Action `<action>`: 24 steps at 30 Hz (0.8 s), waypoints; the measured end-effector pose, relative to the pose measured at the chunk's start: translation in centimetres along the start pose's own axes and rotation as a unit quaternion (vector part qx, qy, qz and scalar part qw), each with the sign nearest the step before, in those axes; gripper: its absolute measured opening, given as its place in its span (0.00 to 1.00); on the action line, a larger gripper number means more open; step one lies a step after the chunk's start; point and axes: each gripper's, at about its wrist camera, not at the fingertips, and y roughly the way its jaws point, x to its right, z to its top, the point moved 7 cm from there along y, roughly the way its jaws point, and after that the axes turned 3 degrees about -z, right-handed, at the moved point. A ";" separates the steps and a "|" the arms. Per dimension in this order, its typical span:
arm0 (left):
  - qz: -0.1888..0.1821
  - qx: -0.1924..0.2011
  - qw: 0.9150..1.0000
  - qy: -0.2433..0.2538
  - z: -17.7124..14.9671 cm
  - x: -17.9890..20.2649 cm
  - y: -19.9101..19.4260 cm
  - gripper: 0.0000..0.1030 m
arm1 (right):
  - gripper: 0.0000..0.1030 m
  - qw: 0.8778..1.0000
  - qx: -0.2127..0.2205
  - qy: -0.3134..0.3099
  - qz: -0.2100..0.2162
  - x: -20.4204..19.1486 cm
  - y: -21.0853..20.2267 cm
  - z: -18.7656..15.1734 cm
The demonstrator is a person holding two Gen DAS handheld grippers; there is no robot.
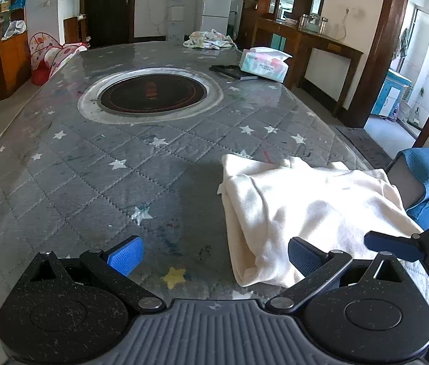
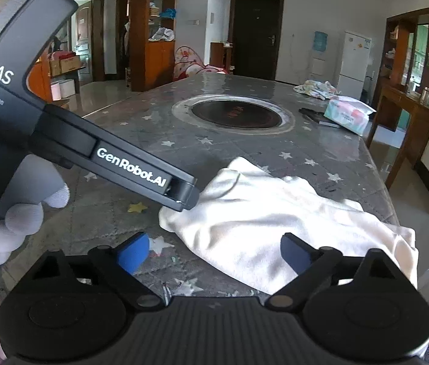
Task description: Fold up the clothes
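1. Gripping the handle of the left tool (image 2: 181, 196), a gloved hand (image 2: 17, 216) sits at about 8 o'clock in the right wrist view; the dark body of that tool slants down toward the near left corner of the garment.
2. Seen from its own camera, the left tool (image 1: 214, 255) stands wide, its blue pads (image 1: 126, 257) well apart; only bare worktop lies between them, and the right pad rests just over the left edge of the garment.
3. A grey star-patterned worktop (image 1: 77, 167) carries everything; a round dark cooktop (image 1: 152, 92) is set into it at 12 o'clock.
4. The cream garment (image 1: 305, 213) lies crumpled and partly folded at 3 to 4 o'clock in the left wrist view, near the worktop's right edge.
5. In the right wrist view the same cream garment (image 2: 275, 219) lies centre to 4 o'clock, one corner hanging past the near edge.
6. The right tool (image 2: 214, 254) is also wide, holding nothing; its right pad overlaps the cloth, its left pad is over worktop.
7. A tissue pack (image 1: 264, 62) sits at 1 o'clock, with a patterned cloth (image 1: 210, 39) beyond it.
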 end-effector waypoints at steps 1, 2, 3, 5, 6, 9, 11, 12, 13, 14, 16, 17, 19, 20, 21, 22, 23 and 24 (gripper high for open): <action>0.000 0.000 1.000 0.000 0.1 -0.1 0.0 1.00 | 0.89 1.000 0.000 -0.001 0.003 -0.1 0.1 0.1; 0.001 0.000 1.000 -0.001 0.2 -0.2 0.1 1.00 | 0.87 1.000 0.000 -0.003 0.005 -0.2 0.1 0.2; 0.001 0.001 1.000 -0.001 0.3 -0.2 0.1 1.00 | 0.86 1.000 -0.001 -0.007 0.007 -0.3 0.2 0.3; 0.002 0.002 1.000 -0.003 0.6 -0.5 0.2 1.00 | 0.84 1.000 -0.001 -0.013 0.011 -0.6 0.4 0.4; 0.002 0.003 1.000 -0.004 0.7 -0.6 0.2 1.00 | 0.84 1.000 -0.001 -0.016 0.013 -0.7 0.5 0.5; 0.004 0.006 1.000 -0.006 1.1 -1.0 0.3 1.00 | 0.81 1.000 0.001 -0.017 0.019 -0.8 0.8 0.9; 0.007 0.009 1.000 -0.003 1.5 -1.2 0.4 1.00 | 0.78 1.000 0.003 -0.010 0.019 -0.4 0.8 1.1; 0.008 0.011 1.000 -0.001 1.7 -1.2 0.5 0.99 | 0.77 1.000 0.004 -0.006 0.018 -0.2 0.8 1.2; 0.008 0.012 1.000 0.002 1.9 -1.2 0.6 0.99 | 0.76 1.000 0.004 -0.003 0.015 0.2 0.9 1.3; 0.007 0.013 1.000 0.004 2.1 -1.1 0.6 0.99 | 0.76 1.000 0.004 0.001 0.012 0.6 0.9 1.4; 0.002 0.014 1.000 0.011 2.4 -0.9 0.9 0.97 | 0.75 1.000 0.005 0.009 0.003 1.4 0.9 1.6; 0.000 0.015 1.000 0.014 2.6 -0.7 1.0 0.95 | 0.73 1.000 0.005 0.012 -0.001 1.8 1.0 1.7; -0.006 0.016 1.000 0.020 2.9 -0.5 1.3 0.92 | 0.72 1.000 0.005 0.018 -0.010 2.7 1.1 1.9; -0.010 0.016 1.000 0.023 3.0 -0.3 1.4 0.91 | 0.71 1.000 0.005 0.020 -0.016 3.3 1.2 1.9; -0.014 0.016 0.999 0.027 3.1 0.0 1.6 0.89 | 0.70 0.999 0.005 0.024 -0.022 4.0 1.4 2.0; -0.020 0.017 0.999 0.032 3.3 0.2 1.8 0.88 | 0.69 0.999 0.004 0.028 -0.029 4.7 1.7 2.1; -0.024 0.017 0.999 0.039 3.5 0.5 2.0 0.88 | 0.67 0.999 0.003 0.035 -0.034 5.5 1.9 2.1; -0.026 0.017 0.999 0.045 3.6 0.8 2.3 0.88 | 0.66 0.998 0.001 0.042 -0.039 6.2 2.2 2.2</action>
